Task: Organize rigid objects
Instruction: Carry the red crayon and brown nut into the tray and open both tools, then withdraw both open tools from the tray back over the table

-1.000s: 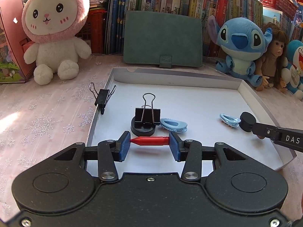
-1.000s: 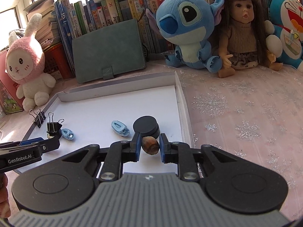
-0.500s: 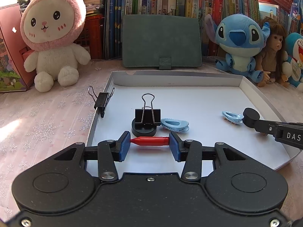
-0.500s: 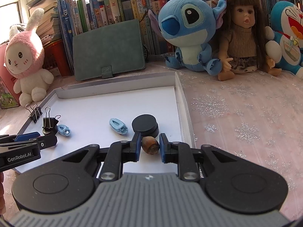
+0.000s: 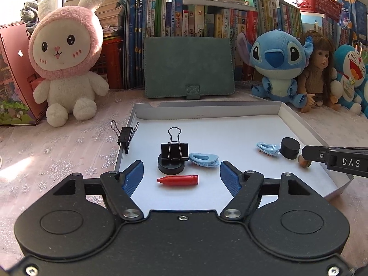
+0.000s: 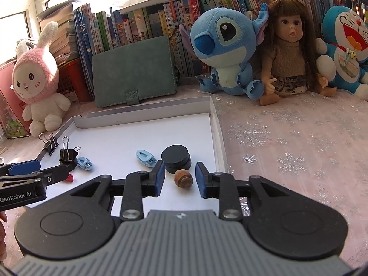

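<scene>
Red plastic first: the crayon [image 5: 177,180] lies flat on the tray [image 5: 230,112] floor, long axis running straight across the gap of the left hand-held gripper [image 5: 181,174], tip pointing to the tray's left wall. Those jaws have just been opening, and now both blue pads stand clear of the crayon's ends, so it's between them but free. Just behind it, toward the tray's back wall, sits a black puck [image 5: 171,167] with a binder clip [image 5: 174,148] on top and a blue hair clip [image 5: 203,160] touching beside.

Over by the tray's right wall, the right hand-held gripper [image 6: 179,179] has likewise just been opening; its pads stand apart either side of the acorn [image 6: 183,178], which rests on the tray floor (no pad touching it that I can see). A second puck [image 6: 176,159] sits just behind the acorn, another hair clip [image 6: 145,158] left of that.

Both drops look done. One binder clip [image 5: 125,135] is clamped on the tray's left rim, nearer the left hand, and looks the likeliest next pick.
</scene>
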